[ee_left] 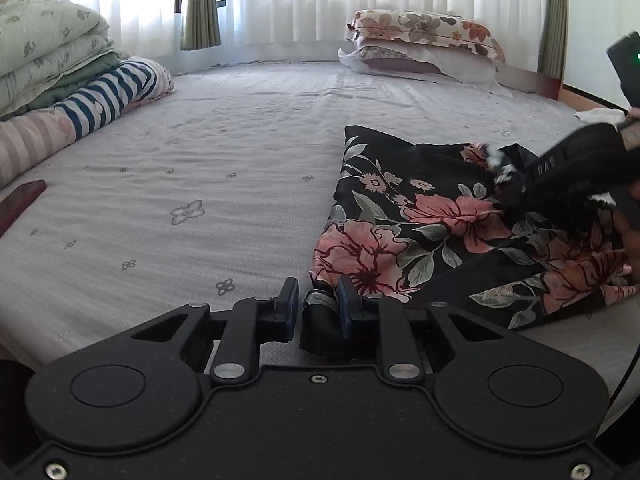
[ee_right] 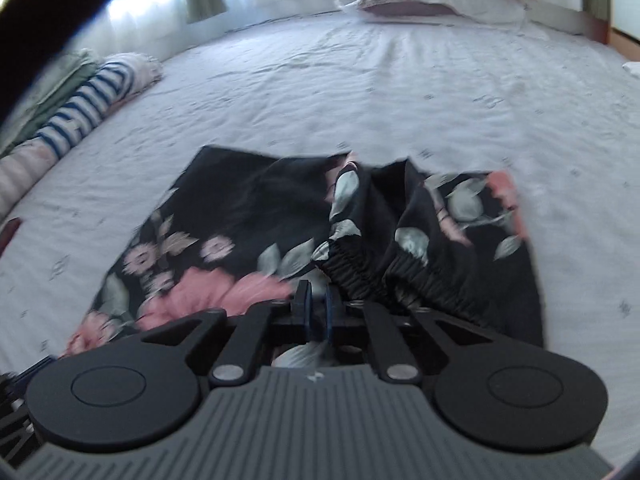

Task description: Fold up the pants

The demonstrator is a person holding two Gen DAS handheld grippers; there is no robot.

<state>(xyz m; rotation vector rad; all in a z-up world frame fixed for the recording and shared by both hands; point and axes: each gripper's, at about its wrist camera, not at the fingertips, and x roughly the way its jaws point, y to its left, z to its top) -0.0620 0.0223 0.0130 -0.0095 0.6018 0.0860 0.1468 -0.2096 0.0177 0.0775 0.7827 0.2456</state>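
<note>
Grey bed (ee_left: 200, 152), floral pants (ee_left: 400, 232) blurred, both grippers' jaws, left (ee_left: 318, 300) and right (ee_right: 316, 304), clenched on fabric.

A home bedroom. A wide bed (ee_left: 240, 128) under a pale flower-print sheet fills the view, with two stacked pillows (ee_left: 424, 46) at its far end, folded quilts (ee_left: 44, 56) piled along the left edge, and white sheer curtains (ee_left: 300, 0) with green drapes (ee_left: 200, 4) covering the window behind.

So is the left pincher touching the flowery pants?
Touching. In the left wrist view the left gripper has a bunched corner of the pants pinched between its blue pads.
</note>
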